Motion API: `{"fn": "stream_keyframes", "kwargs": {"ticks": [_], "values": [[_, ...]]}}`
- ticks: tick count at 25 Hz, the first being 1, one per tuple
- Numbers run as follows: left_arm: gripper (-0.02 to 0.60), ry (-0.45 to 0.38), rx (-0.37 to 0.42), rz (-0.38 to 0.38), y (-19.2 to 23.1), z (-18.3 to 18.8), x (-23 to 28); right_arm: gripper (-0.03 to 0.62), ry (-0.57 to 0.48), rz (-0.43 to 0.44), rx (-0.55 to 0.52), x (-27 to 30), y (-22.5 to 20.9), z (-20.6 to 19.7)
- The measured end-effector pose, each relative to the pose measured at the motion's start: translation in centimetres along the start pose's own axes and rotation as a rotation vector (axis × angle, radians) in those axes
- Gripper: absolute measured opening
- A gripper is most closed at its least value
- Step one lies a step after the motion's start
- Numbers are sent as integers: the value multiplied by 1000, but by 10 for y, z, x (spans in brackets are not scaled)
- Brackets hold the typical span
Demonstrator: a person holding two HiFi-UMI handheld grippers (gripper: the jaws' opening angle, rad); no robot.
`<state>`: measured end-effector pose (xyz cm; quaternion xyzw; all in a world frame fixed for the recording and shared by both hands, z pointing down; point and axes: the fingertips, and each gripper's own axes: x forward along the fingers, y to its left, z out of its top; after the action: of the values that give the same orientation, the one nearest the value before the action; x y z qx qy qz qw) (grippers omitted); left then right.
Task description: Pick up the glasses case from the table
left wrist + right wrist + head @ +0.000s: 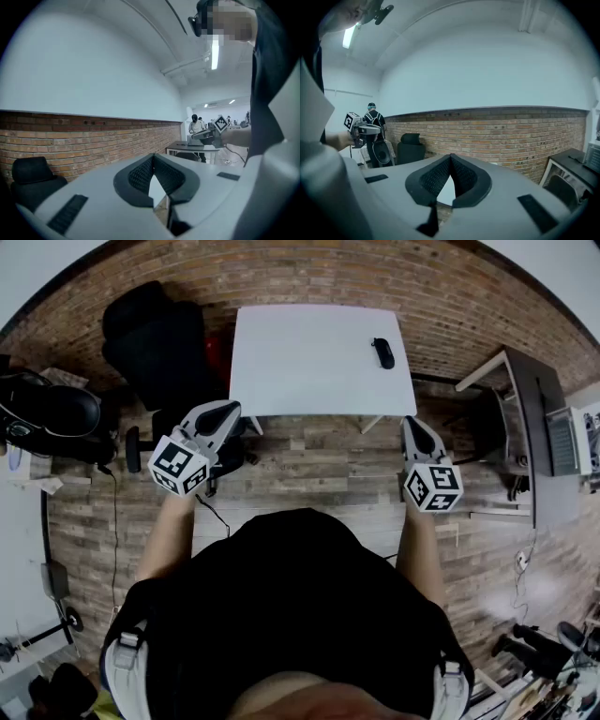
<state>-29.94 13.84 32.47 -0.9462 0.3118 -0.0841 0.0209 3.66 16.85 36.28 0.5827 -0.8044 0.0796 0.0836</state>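
A dark, oblong glasses case (pixel 382 352) lies near the right edge of the white table (pixel 309 362), which stands against the brick wall. Both grippers are held over the wooden floor, short of the table's front edge. My left gripper (pixel 228 409) is shut with nothing in it; its ribbed pads (pixel 140 174) meet at the tip. My right gripper (pixel 411 424) is also shut and empty, with its pads (pixel 437 177) together. A sliver of the white table shows below the joined tips in both gripper views. The case itself does not appear in either gripper view.
A black office chair (pixel 155 343) stands left of the table. A dark desk (pixel 527 413) with a laptop (pixel 564 439) is at the right. A cable (pixel 214 507) trails across the floor, and the brick wall (pixel 497 131) runs behind the table.
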Motion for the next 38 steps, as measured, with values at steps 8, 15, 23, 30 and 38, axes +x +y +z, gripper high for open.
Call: {"fn": "stream_keyframes", "kwargs": {"ticks": [8,15,23,30,38], "values": [[11,6,-3,-23,-13,-4,-11,15,-4,3,19,-10,16,-7],[11,13,-2,-64,-10,-10,-20,15,-32,-28,48,-14,29,-5],[11,-2,-1,-98,2,-16,-40,15,-62,-88,75,-24,50,0],[11,-1,-11,-126,-3,-24,-42,15,-55,-131,88,-37,48,-9],[11,10,6,-131,-13,-23,-37,15,-58,-138,96,-43,37,-15]]}}
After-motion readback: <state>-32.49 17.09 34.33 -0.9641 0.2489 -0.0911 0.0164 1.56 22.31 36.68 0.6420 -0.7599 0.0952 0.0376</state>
